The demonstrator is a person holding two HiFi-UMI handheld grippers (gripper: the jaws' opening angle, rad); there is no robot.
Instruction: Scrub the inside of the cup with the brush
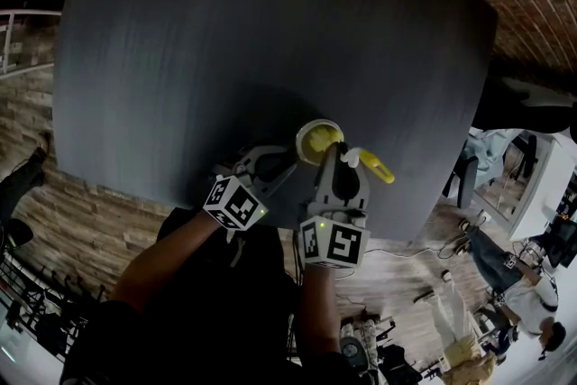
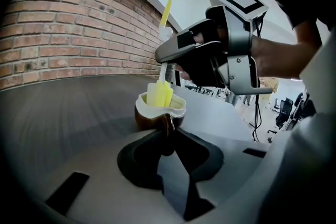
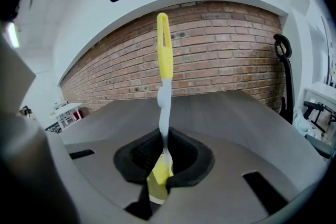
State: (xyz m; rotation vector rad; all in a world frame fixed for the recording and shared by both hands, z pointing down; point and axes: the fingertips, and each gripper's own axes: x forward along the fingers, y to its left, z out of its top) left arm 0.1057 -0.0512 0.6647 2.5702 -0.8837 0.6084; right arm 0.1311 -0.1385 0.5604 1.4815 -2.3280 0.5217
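Note:
A brown cup with a white rim stands on the dark table near its front edge. My left gripper is shut on the cup's handle from the left. The brush has a yellow handle, a white stem and a yellow head, and that head sits down inside the cup. Just over the cup, my right gripper is shut on the stem, the handle pointing away past its jaws.
A red brick wall runs behind the table. The table's front edge lies right under both grippers, with wooden floor and chairs beyond it. The tabletop stretches far and left of the cup.

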